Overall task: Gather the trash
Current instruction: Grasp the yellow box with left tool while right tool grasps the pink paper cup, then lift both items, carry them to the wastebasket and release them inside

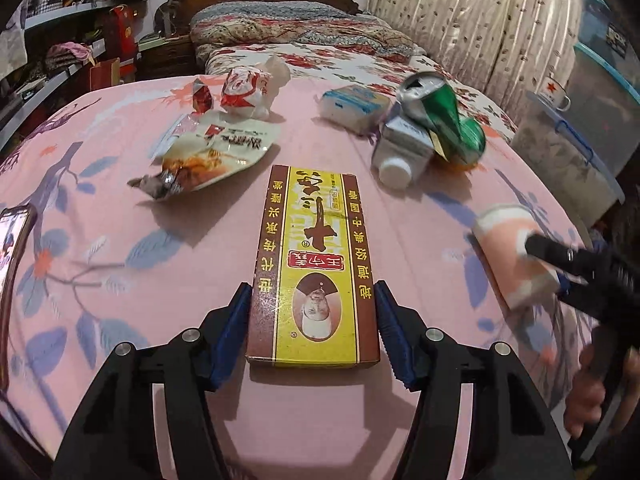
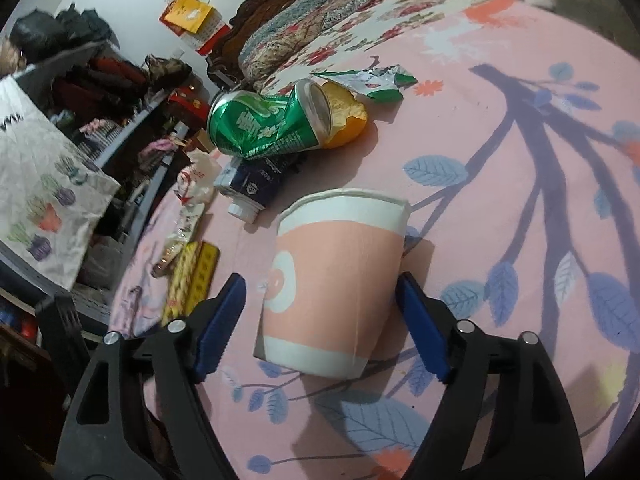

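I grip a yellow-and-brown carton (image 1: 314,264) in my left gripper (image 1: 314,320) on the pink bedsheet (image 1: 120,272).
My right gripper (image 2: 320,320), fingers wide, straddles a paper cup (image 2: 336,288) (closing hard could crush it).

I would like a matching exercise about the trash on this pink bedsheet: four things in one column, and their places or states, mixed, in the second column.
Things
1. long yellow-and-brown cardboard box
2. pink-and-white paper cup
3. crushed green metal can
4. white-capped small carton

Places or states
A. lies under the can
B. between the left tongs
C. dented, resting on a carton
D. on its side between the right tongs

Pairs: 1-B, 2-D, 3-C, 4-A
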